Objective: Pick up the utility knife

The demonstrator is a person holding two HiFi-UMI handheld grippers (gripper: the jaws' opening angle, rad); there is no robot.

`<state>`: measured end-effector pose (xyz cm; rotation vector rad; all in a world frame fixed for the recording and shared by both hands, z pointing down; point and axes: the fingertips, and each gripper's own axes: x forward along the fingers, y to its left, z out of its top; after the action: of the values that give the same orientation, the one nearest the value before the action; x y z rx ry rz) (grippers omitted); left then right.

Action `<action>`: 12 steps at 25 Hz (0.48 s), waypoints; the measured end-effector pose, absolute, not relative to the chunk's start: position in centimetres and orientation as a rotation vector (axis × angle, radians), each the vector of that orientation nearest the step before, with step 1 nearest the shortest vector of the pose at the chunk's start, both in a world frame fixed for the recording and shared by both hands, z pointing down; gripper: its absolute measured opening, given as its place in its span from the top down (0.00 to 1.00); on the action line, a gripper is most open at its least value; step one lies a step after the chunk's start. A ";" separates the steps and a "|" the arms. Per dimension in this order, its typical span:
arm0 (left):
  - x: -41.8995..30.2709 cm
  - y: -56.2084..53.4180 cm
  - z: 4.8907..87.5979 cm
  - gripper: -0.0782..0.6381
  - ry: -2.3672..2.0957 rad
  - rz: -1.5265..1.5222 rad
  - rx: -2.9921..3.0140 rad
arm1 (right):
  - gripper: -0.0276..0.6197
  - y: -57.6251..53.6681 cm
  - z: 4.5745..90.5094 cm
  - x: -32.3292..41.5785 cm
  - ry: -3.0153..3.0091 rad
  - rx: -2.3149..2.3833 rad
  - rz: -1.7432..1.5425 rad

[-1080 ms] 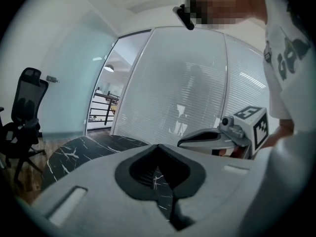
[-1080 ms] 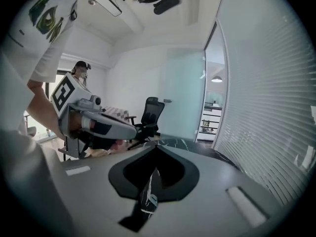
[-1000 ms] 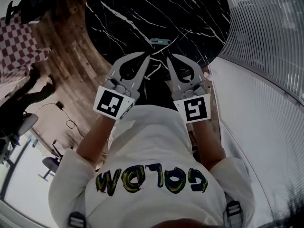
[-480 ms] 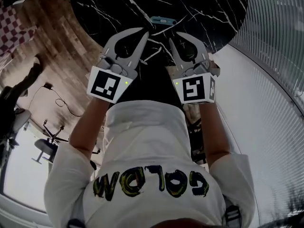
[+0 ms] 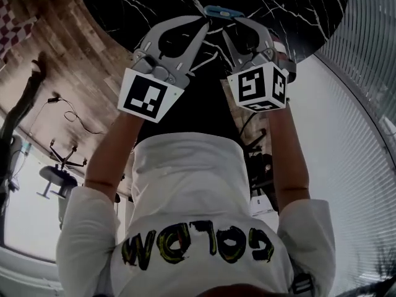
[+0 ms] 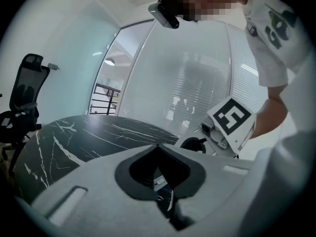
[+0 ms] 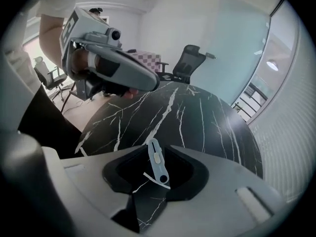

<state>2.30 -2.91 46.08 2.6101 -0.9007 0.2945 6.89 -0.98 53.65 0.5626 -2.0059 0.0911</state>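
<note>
**Black marble table, two grippers at the knife**

Wood-plank floor fills the left of the head view, beyond the round table's edge. The left gripper reaches out over the table with its marker cube nearest the person's white shirt. Its own view shows the two jaw tips pressed together and nothing clamped in them.

Just past that gripper's tip lies the utility knife, pale blue and flat on the dark stone, running left to right in the head view.

The right gripper points at the knife's right end. In the right gripper view its jaws stand only a narrow way apart, and the knife shows in the slit between the tips (its rounded end sits lower, inside the dark hollow behind them). Whether either tip actually touches the knife is hard to judge from this angle; it looks to be lying on the table.

Ribbed white blinds curve down the right side.
</note>
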 end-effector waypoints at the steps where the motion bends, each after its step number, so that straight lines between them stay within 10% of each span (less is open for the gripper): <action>1: 2.4 -2.8 46.6 0.89 -0.896 0.307 2.606 | 0.79 -0.9 54.5 7.0 -1.990 0.535 0.093; 12: 2.4 -2.7 51.6 0.89 -0.857 0.358 2.564 | 0.71 -1.7 60.5 7.3 -1.899 0.368 0.111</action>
<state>2.36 -2.74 51.62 2.5644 -0.8568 0.3578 7.26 -1.74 60.51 0.3683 -1.8987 0.1114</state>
